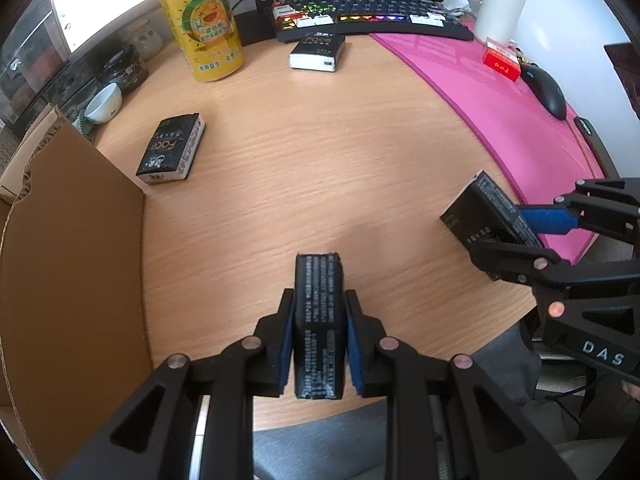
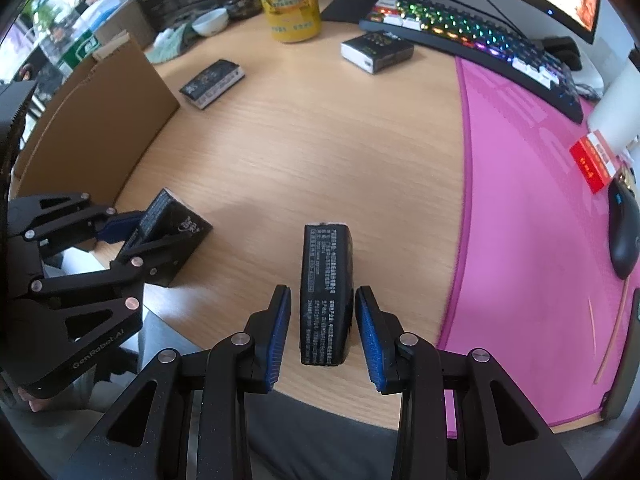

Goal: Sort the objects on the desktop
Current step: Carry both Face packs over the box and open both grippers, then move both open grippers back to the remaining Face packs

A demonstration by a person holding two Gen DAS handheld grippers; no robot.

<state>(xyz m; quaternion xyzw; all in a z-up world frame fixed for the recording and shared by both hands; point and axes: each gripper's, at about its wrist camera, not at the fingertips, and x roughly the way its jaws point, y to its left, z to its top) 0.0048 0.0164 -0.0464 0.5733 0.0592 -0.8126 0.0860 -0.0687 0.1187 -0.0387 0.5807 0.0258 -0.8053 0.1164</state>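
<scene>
My left gripper [image 1: 319,312] is shut on a black tissue pack [image 1: 319,320] standing on edge near the desk's front edge; this also shows at the left of the right wrist view [image 2: 168,236]. My right gripper [image 2: 323,320] is open, its blue pads on either side of a second black pack [image 2: 326,288] with gaps on both sides; that pack shows in the left wrist view [image 1: 484,212]. Two more black packs lie further back: one near the cardboard box [image 1: 172,150] [image 2: 212,82], one in front of the keyboard [image 1: 318,53] [image 2: 376,53].
An open cardboard box [image 1: 76,240] [image 2: 100,116] stands at the left. A yellow pineapple can [image 1: 198,20], a small white bowl [image 1: 105,102], an RGB keyboard [image 1: 372,16], a pink mat [image 1: 500,100], a black mouse [image 1: 548,90], a red box [image 1: 502,65] and a white flask [image 1: 502,0] are around.
</scene>
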